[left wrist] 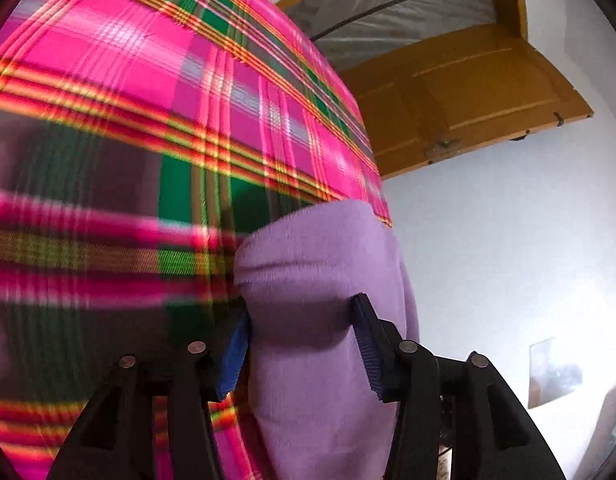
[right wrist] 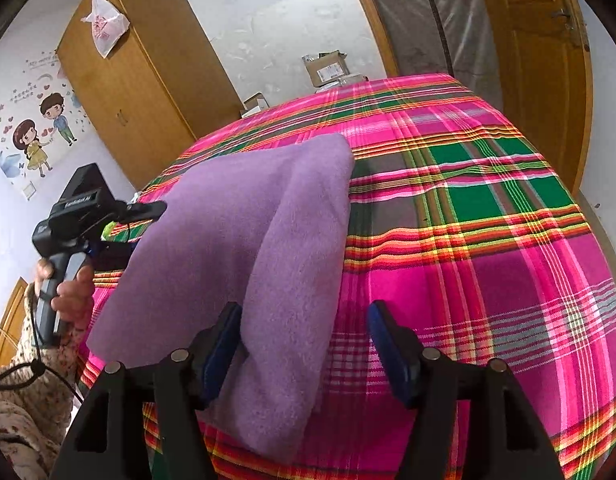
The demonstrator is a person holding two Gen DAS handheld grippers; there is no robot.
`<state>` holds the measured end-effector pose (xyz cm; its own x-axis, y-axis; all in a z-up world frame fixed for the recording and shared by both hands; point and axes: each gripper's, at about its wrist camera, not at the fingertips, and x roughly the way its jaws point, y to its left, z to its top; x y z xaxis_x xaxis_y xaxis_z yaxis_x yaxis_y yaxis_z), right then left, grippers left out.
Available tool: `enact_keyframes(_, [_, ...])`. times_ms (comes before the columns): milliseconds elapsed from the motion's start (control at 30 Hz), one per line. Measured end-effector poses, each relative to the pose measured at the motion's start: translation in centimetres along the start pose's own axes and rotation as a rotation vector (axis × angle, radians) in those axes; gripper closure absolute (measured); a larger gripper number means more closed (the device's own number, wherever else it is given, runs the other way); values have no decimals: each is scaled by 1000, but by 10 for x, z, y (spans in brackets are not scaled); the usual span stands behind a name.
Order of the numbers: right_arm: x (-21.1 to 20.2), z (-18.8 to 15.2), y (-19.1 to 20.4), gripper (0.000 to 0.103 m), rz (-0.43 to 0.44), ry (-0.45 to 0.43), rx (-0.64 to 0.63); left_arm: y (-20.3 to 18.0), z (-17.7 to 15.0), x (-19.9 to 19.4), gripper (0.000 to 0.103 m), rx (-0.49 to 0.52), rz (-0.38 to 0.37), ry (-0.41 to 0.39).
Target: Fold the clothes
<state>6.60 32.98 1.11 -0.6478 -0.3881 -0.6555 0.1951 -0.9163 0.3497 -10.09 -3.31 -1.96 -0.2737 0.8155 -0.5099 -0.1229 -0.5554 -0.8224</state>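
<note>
1. Purple garment (right wrist: 236,240): a soft knit piece, folded over on itself, lying on the plaid sheet (right wrist: 488,272) of a bed, toward its left part in the right wrist view.
2. Right gripper (right wrist: 304,354): jaws spread wide; the garment's near fold lies against the left pad only, ungripped.
3. Left gripper (left wrist: 300,352): jaws parted around the garment's bunched end (left wrist: 308,280); whether the pads still press it cannot be told.
4. Hand (right wrist: 68,292): grasps the left gripper's handle.
5. Background: wooden wardrobe (right wrist: 136,80), door (right wrist: 540,72).
</note>
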Motion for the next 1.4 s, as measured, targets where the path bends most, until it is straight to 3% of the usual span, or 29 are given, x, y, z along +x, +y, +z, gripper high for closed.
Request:
enact_keyframes(300, [-1,-4,1,37,16,-13,15,7,9,3,52,-45,-44,0])
enact_keyframes(533, [-2,-4,1,37,21,-16,22,11,15,-6,55,-69,-50,-74])
enact_keyframes(600, [-1,-2,2,37,21,-15,24,14,17,-9,60,-68,-34,-105])
enact_keyframes(733, [0,0,4,37,17,-2,26,11,16,-15,60,-53,-39,-107])
enact_keyframes(800, [1,4,0,37,35,7,67,8,13,-20,60,-33,-34,-114])
enact_keyframes(933, [4,14,-26,37,148,23,251,-1,1,-36,60,31,-8,-139])
enact_keyframes(1067, [12,29,-47,37,219,44,356,-7,-12,-38,50,65,10,-90])
enact_keyframes(1267, [35,57,-54,37,278,135,308,-13,-31,-22,50,83,36,29])
enact_keyframes(1400, [53,72,-57,37,355,199,291,-9,-30,-14,39,56,20,74])
